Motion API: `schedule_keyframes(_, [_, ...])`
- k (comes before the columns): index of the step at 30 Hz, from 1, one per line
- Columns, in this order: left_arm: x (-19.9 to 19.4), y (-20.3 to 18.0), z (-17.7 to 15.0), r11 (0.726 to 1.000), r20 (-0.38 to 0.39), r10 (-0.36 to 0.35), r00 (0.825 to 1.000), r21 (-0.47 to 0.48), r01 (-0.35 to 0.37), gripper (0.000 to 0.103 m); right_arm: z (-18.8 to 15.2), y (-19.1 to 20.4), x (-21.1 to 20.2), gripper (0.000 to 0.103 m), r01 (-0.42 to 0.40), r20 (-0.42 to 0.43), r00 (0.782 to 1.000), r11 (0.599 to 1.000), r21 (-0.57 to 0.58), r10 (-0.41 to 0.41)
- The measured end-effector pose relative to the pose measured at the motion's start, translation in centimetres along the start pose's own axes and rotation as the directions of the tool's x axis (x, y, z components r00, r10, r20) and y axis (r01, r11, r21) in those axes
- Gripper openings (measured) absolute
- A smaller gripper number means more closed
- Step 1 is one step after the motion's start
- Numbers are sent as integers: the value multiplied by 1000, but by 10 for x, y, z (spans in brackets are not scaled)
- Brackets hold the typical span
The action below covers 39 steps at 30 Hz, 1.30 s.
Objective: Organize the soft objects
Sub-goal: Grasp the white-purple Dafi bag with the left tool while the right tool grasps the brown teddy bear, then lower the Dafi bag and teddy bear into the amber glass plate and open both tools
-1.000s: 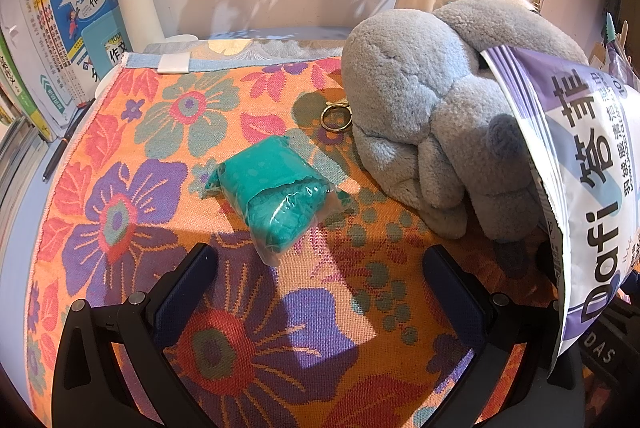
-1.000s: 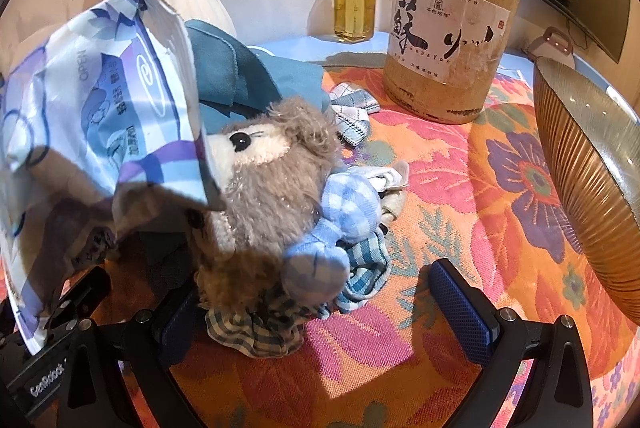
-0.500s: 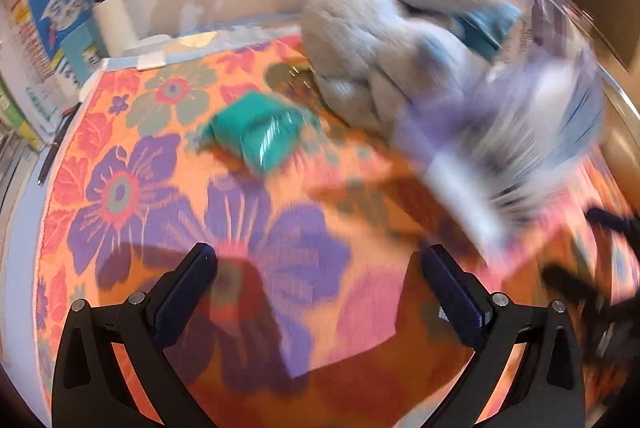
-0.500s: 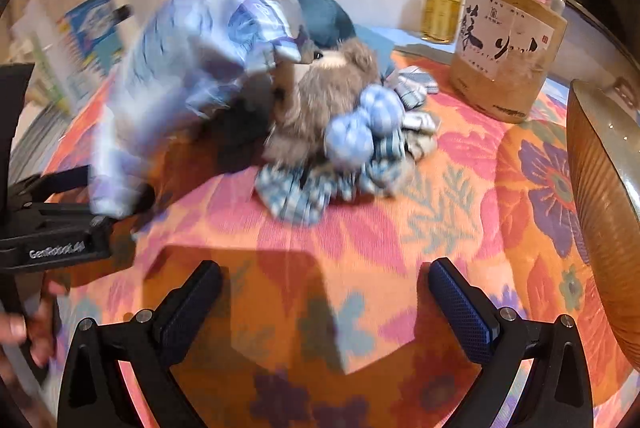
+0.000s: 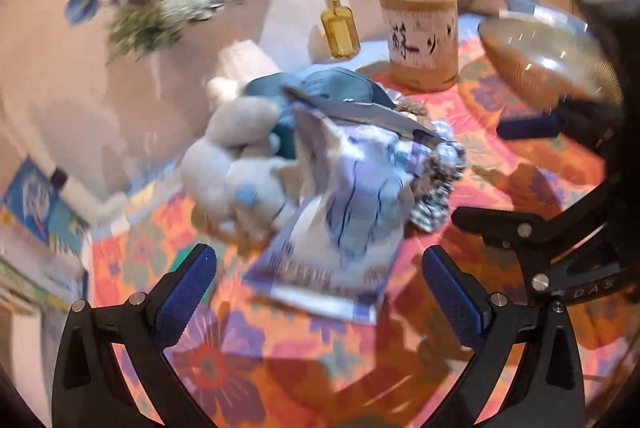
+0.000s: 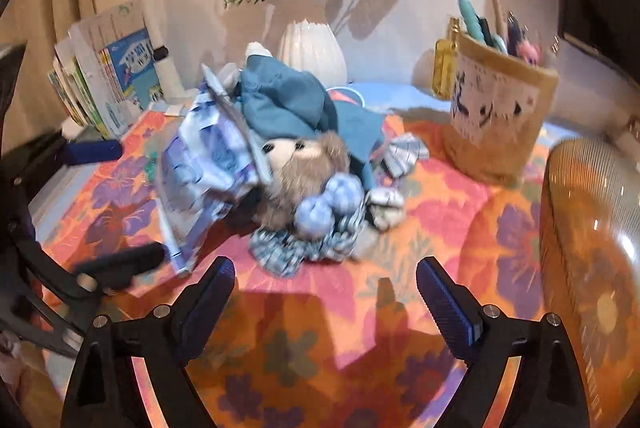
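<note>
Floral cloth [image 6: 420, 196] in orange and purple covers the table, with a white vase [image 6: 312, 48] of blue flowers against the wall behind. Nothing is held by the right gripper [image 6: 325, 298]: its blue pads stand apart over bare cloth, and the jaws have just been closing a little with nothing between them. The left gripper [image 5: 320, 292] is likewise spread wide and empty, hovering just short of a blue-and-white plastic pack [image 5: 344, 212]. That pack is seen leaning against the heap of soft things at the middle of the table: a grey plush [image 5: 236, 168], a brown plush bear [image 6: 304, 172] under a teal cloth [image 6: 288, 100], and checked fabric [image 6: 304, 248] at its base. A pen holder [image 6: 496, 120] and a ribbed bowl [image 6: 592, 268] stand to the right. For the next pick, one item should probably be chosen and approached squarely, with the jaws centred on a firm bulge. Neighbouring pieces may be dragged along if loose fabric is pinched.
</note>
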<state>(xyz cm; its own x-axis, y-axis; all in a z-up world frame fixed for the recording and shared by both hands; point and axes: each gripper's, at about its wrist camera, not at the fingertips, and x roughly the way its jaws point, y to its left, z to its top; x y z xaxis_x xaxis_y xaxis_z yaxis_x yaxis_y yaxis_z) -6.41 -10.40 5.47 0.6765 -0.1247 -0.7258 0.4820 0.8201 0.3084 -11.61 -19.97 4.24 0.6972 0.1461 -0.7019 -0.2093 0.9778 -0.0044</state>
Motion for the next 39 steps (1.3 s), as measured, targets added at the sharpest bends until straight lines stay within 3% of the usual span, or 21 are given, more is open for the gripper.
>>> schedule_keyframes(2, [15,3,8,1000,-23,-10,1000,-23,10,99,12,0,12,82,47,-24,999,998,-40,-48])
schedule_keyframes(3, [12,7,2,998,-23,-46,999,-48,44,79,17,-2,18,81,32,-34,999,999,-42,-34])
schedule_keyframes(4, [14,13,0,987,-16,-132,991,-97,130,63,20,-3,22,77,3,-40,999,999,-35,-5])
schedule_keyframes(6, [13,23,-7,969,1,-184,983,-169,181,52,27,-3,30,74,-71,-51,996,997,-17,70])
schedule_keyframes(7, [12,27,-11,967,9,-177,984,-187,176,52,29,0,33,69,-92,-49,995,996,-21,91])
schedule_keyframes(8, [9,31,-14,963,17,-172,985,-206,172,52,31,2,35,52,-115,-45,992,993,-27,114])
schedule_keyframes(10, [2,40,-20,951,29,-174,984,-255,176,52,34,6,38,30,-160,-50,986,987,-10,159])
schedule_keyframes(15, [-17,65,-30,906,20,-213,977,-369,205,52,32,5,24,28,-282,-59,956,957,73,287])
schedule_keyframes(20, [-42,85,-28,860,9,-263,965,-452,238,52,42,-19,-7,28,-396,-35,911,894,209,411])
schedule_keyframes(26, [-61,78,7,858,-5,-308,951,-434,276,52,73,-53,-44,28,-404,-111,887,869,286,449])
schedule_keyframes(29, [-62,68,32,863,-11,-319,948,-417,285,52,85,-87,-60,28,-350,-143,902,883,314,408])
schedule_keyframes(34, [-64,36,80,851,14,-390,921,-378,366,52,85,-151,-84,28,-252,-158,931,891,377,330])
schedule_keyframes(39, [-58,-20,127,824,38,-491,871,-304,478,52,62,-204,-95,28,-140,-225,940,893,427,255])
